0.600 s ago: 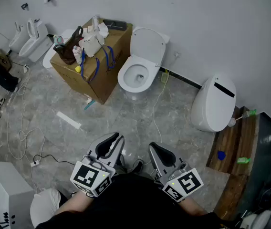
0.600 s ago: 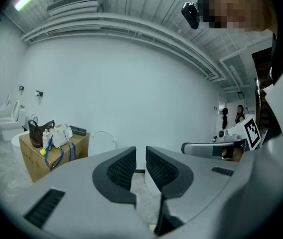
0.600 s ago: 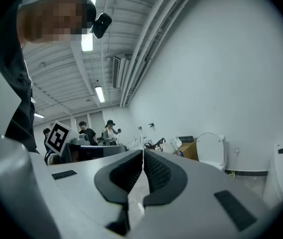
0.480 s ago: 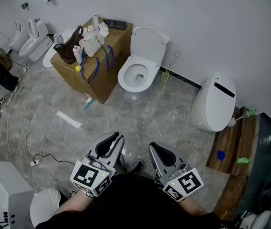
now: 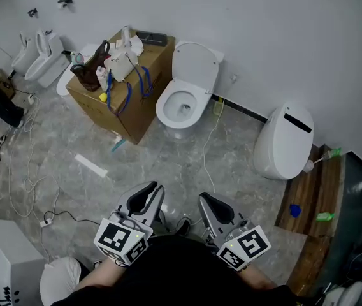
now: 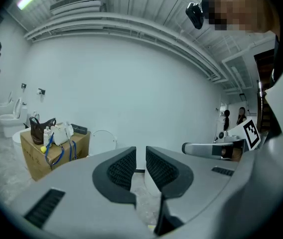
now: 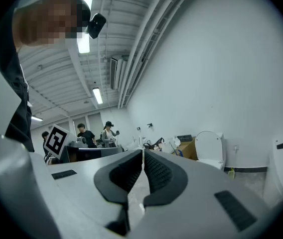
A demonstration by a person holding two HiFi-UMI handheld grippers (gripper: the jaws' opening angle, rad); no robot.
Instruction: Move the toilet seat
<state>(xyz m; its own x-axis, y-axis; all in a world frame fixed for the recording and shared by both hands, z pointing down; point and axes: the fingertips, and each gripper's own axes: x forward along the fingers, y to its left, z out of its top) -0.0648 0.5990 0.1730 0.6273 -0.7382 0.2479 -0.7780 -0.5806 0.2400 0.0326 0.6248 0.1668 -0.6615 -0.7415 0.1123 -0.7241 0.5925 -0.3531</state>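
Note:
A white toilet (image 5: 182,101) stands against the far wall, its seat and lid (image 5: 197,61) raised upright over the open bowl. In the left gripper view the raised lid (image 6: 103,140) shows far off, left of the jaws. The right gripper view has the same toilet (image 7: 209,151) at the right. Both grippers hang low near my body, well short of the toilet. My left gripper (image 5: 151,187) (image 6: 141,151) stands a little open, a narrow gap between its pads with nothing in it. My right gripper (image 5: 205,198) (image 7: 143,154) is shut and empty.
A cardboard box (image 5: 127,97) piled with bags and bottles stands left of the toilet. A second white toilet (image 5: 284,142) with its lid down is at the right, by a wooden step (image 5: 308,199). Cables (image 5: 34,196) trail over the grey floor. More fixtures (image 5: 41,59) stand far left.
The toilet and the box sit slightly higher and further left in the head view. Both grippers keep their places and their jaws look the same.

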